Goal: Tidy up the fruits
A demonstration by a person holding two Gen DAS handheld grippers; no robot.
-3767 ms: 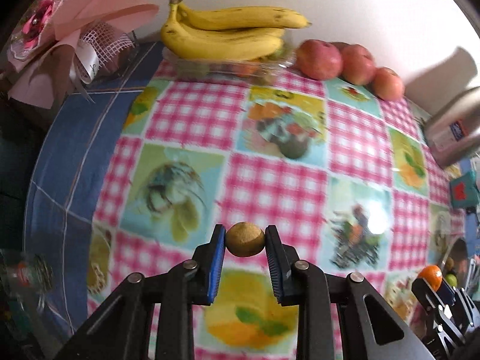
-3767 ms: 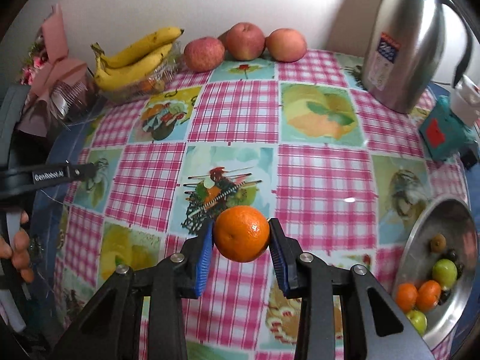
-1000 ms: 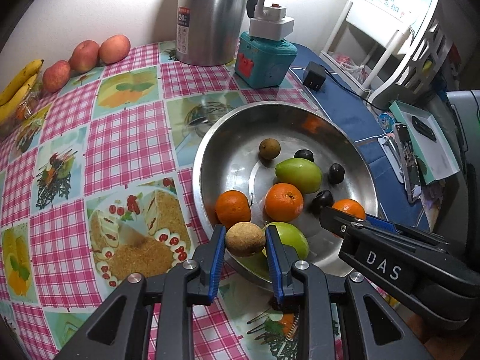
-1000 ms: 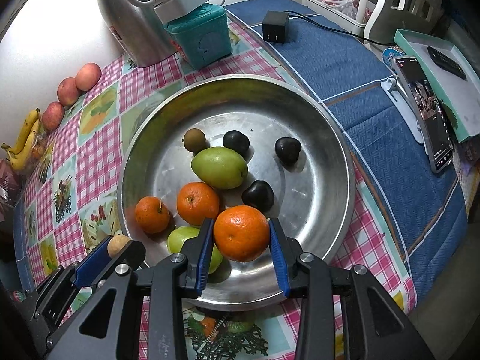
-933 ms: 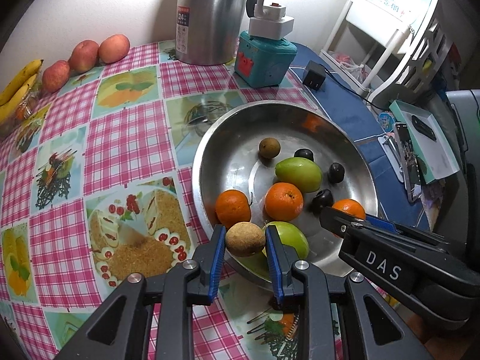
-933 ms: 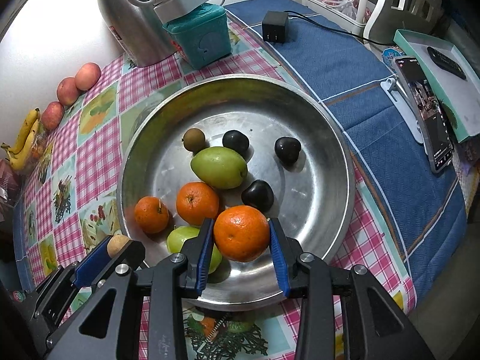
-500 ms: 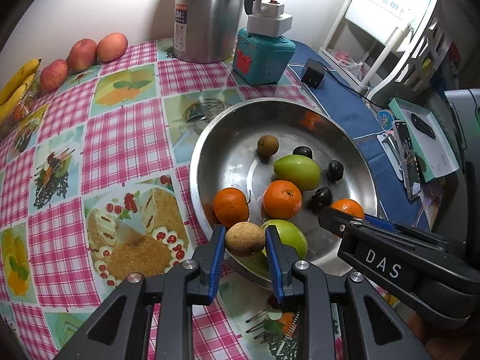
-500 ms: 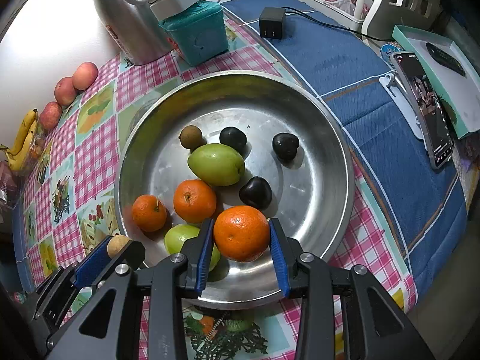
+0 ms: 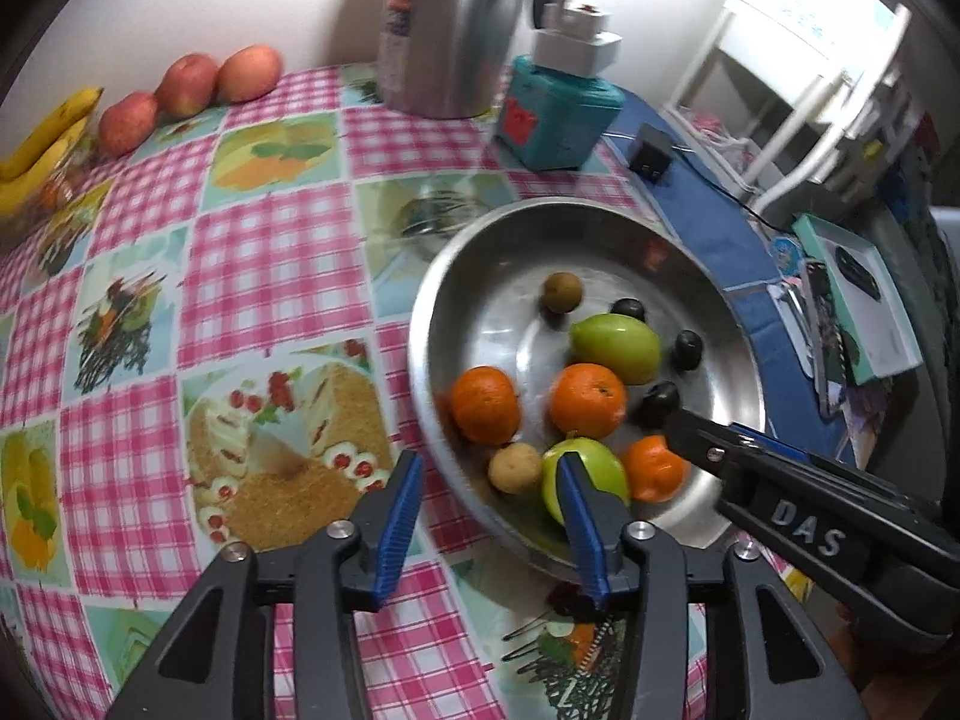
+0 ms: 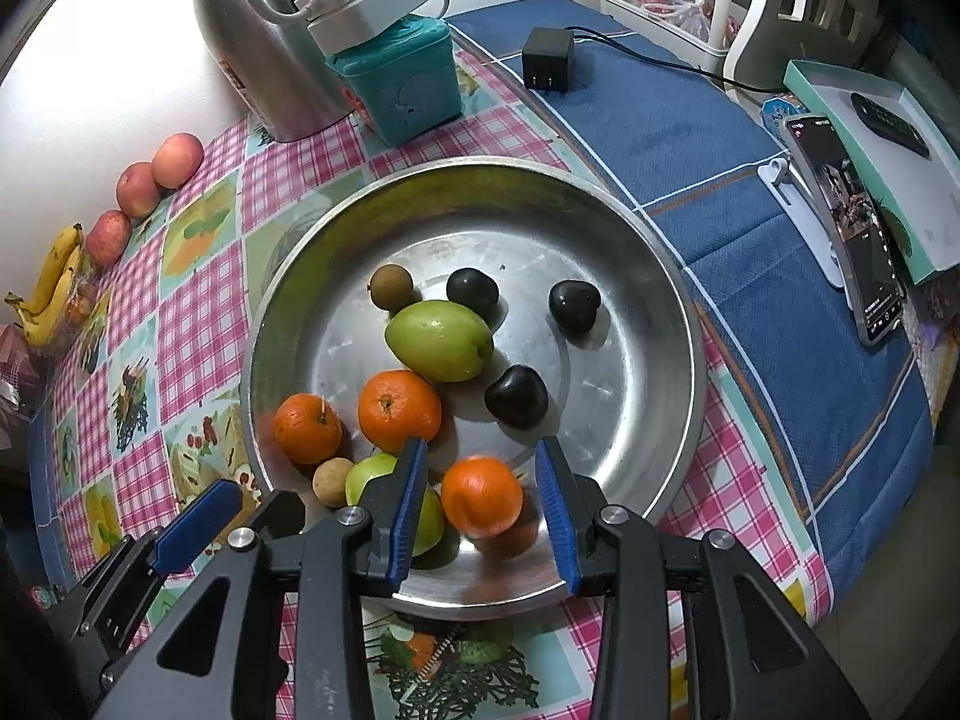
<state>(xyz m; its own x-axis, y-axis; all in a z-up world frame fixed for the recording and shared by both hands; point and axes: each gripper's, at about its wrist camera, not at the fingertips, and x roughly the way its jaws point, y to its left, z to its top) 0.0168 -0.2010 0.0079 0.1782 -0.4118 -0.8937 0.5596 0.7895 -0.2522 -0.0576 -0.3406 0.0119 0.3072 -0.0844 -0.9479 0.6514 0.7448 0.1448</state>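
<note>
Now left gripper (image 9: 489,501) fingers just spread apart, small brown fruit (image 9: 514,467) loose between them in metal bowl (image 9: 729,372), right gripper (image 10: 480,510) fingers apart, orange (image 10: 482,497) free between them.

Bowl's (image 10: 660,276) right half free; fruit left.

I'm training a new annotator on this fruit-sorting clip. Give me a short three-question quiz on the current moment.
1. True or false: the left gripper grips the nearer brown fruit.
2. How many dark fruits lie in the metal bowl?
3. Which fruits lie outside the bowl? A) apples and bananas B) grapes C) pineapples
Key: 1 false: its jaws have just been opening, and the fruit lies loose in the bowl, clear of the pads; 2 three; 3 A.
</note>
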